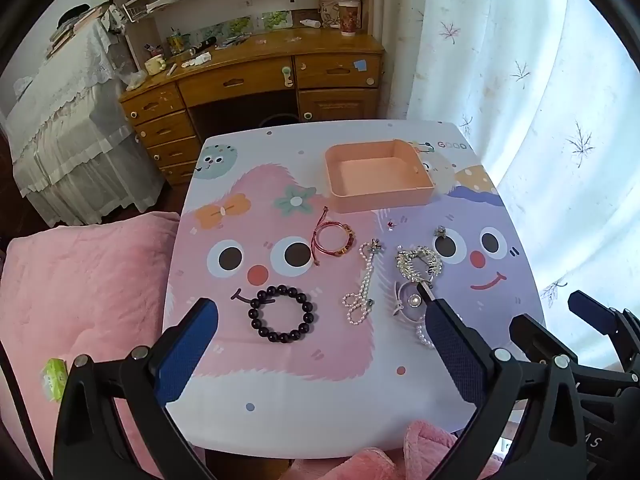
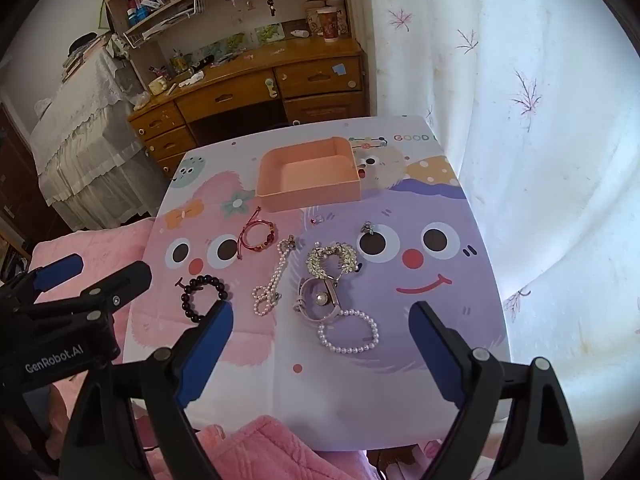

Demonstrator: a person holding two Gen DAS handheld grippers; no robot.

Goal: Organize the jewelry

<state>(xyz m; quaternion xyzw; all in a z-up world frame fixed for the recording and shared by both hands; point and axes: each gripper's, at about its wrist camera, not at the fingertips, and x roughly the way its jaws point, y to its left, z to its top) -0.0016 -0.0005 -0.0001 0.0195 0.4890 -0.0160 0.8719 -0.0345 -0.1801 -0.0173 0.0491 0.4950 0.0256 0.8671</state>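
Note:
An empty peach box (image 1: 380, 178) (image 2: 310, 178) sits at the far side of the cartoon-print table (image 1: 280, 360) (image 2: 440, 320). In front of it lie a red cord bracelet (image 1: 334, 236) (image 2: 258, 234), a dark bead bracelet (image 1: 282, 314) (image 2: 200, 292), a pearl chain (image 1: 362, 284) (image 2: 272, 280), a rhinestone clip (image 1: 418, 262) (image 2: 332, 260), a pink watch-like band (image 1: 412, 302) (image 2: 318, 300), a pearl bracelet (image 2: 348, 332) and small earrings (image 1: 440, 232) (image 2: 366, 227). My left gripper (image 1: 320, 320) is open and empty above the dark bracelet. My right gripper (image 2: 320, 322) is open and empty above the pearl bracelet.
A pink blanket (image 1: 80, 300) (image 2: 260, 448) lies left of and in front of the table. A wooden desk (image 1: 256, 76) (image 2: 248, 84) stands behind it, a lace-covered bed (image 1: 68, 120) at far left, a white curtain (image 1: 540, 100) (image 2: 520, 120) on the right.

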